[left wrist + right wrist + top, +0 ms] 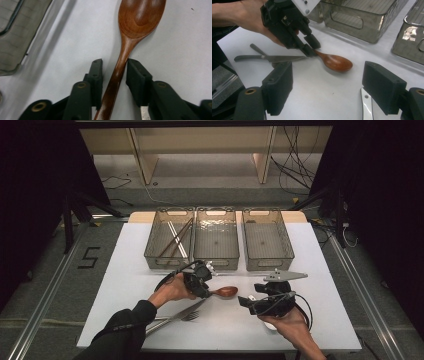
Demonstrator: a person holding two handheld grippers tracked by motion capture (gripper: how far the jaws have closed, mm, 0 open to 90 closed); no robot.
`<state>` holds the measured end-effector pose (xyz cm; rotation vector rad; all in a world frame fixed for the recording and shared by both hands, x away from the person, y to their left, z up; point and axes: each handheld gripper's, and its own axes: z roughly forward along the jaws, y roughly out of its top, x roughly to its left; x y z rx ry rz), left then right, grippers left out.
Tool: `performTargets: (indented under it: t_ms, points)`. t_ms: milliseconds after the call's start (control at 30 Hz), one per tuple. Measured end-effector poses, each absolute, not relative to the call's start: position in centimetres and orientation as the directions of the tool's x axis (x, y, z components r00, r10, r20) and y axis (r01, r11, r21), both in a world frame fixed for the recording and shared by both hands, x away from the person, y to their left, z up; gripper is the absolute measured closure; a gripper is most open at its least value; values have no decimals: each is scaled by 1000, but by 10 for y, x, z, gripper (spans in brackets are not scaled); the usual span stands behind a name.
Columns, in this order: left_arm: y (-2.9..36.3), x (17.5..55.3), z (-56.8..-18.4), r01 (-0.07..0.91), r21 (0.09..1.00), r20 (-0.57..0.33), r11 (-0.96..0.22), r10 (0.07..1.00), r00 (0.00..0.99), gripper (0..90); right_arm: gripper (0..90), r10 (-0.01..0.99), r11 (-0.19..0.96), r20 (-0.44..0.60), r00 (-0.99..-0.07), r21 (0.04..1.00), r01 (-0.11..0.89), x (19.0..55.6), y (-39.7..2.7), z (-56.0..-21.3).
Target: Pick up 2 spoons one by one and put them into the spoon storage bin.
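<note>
A brown wooden spoon point(227, 292) point(140, 17) point(337, 62) lies on the white table, bowl to the right. My left gripper point(209, 292) point(113, 62) point(312, 51) is low over the spoon's handle, one jaw on each side of it. The right pad touches the wood and a small gap shows at the left pad. My right gripper point(244, 301) point(328, 68) hovers to the right of the spoon with its jaws wide apart and nothing between them. A white flat utensil point(367, 107) lies partly under it.
A table knife point(175, 316) point(279, 58) and a fork point(191, 316) lie crossed near the front edge, left of the spoon. Three clear bins stand at the back: the left bin point(150, 255) holds chopsticks point(175, 240); the middle bin point(216, 262) and the right bin point(290, 255) stand beside it.
</note>
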<state>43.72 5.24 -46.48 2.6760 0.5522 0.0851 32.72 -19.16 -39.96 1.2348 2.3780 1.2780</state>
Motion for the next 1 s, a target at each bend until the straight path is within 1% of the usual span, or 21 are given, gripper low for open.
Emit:
performTargets:
  t_ms: [300,433,533,600,700,1000]
  points:
    - [49,432,-465,336,397,-8,-854,363,932,794,258,737,288,217,-641,756,588,327,-191,-399]
    - [48,431,-464,319,391,10,-863,350,937,803,259,737,289,216,-641,757,587,327,-191,-399]
    - [49,432,-464,320,393,1,-862,348,937,806,259,736,289,213,-642,759,584,327,-192,-399]
    - [50,432,-464,329,402,-10,-855,355,935,807,259,737,290,212,-642,759,583,327,-192,-399]
    - [51,431,-463,329,410,-3,-851,359,933,807,259,737,289,211,-642,760,582,327,-193,-398]
    - [59,432,-447,329,453,-3,-829,368,930,807,259,738,287,213,-641,760,583,327,-193,-398]
